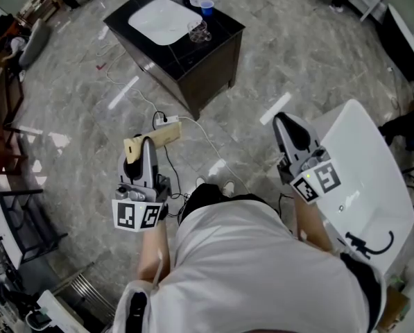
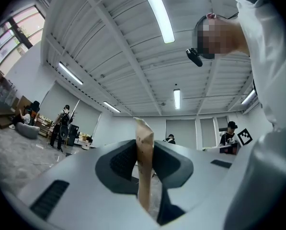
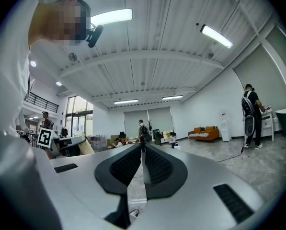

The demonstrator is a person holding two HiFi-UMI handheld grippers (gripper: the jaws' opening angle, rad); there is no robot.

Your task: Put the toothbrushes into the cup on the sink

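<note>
Two hand-held grippers, head view: the left hand-held gripper (image 1: 144,151) and the right hand-held gripper (image 1: 290,127) hang over the floor, well apart from the bench (image 1: 213,61).
Target, head view: the sink (image 1: 158,21) lies ahead, up the picture from both. A blue cup (image 1: 207,7) and a glass cup (image 1: 198,30) stand by its right edge, and I cannot tell which is meant.
Nearer arm, head view: the left, by my judgement, and it carries the load.
Load, head view: a tan flat packet (image 1: 132,148) sticks out of the left jaws.
Left grip, left gripper view: the left hand-held gripper (image 2: 143,164) has its jaws at a narrow gap, pressed on the packet (image 2: 144,166). The packet stands edge-on with its long axis upright. Whether it holds a toothbrush does not show.
Right grip, right gripper view: the right hand-held gripper (image 3: 143,162) has its jaws together with nothing between them.
</note>
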